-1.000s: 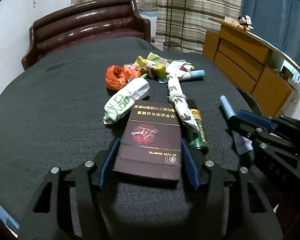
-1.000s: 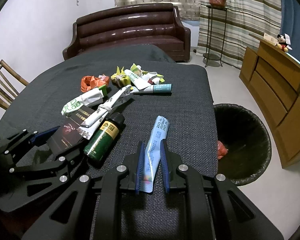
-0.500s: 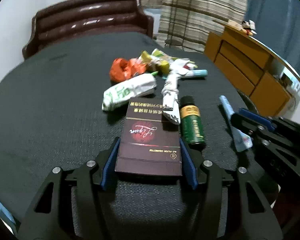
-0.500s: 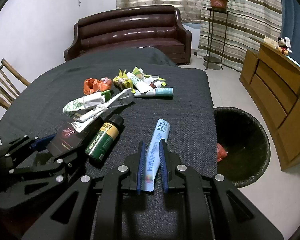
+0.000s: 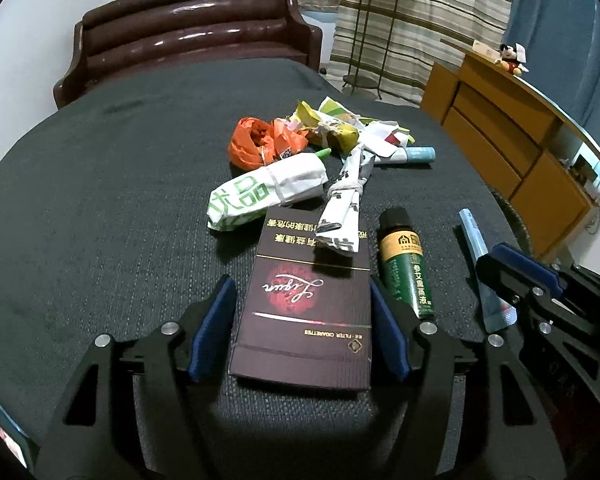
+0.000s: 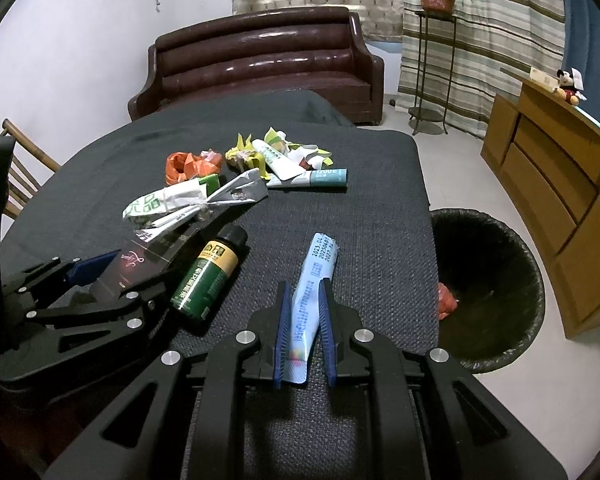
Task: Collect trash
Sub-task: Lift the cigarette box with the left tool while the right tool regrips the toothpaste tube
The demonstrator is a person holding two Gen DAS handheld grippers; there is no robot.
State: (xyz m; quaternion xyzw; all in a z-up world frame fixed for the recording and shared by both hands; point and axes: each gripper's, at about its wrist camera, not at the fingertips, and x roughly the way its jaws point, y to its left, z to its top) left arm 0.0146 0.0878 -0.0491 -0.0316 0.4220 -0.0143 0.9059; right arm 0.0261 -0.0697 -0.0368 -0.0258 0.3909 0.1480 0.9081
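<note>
Left wrist view: the left gripper (image 5: pixel 302 322), jaws just widening, straddles the cigarette pack (image 5: pixel 306 304), pads off it. Right gripper (image 6: pixel 304 332) is clamped on the blue sachet (image 6: pixel 310 292); trash bin (image 6: pixel 496 280) to its right.

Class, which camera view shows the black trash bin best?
The right wrist view: the trash bin sits whole on the floor beside the table, its open mouth and a red scrap inside visible. The left wrist view catches only a dark sliver of its rim past the table edge.
</note>
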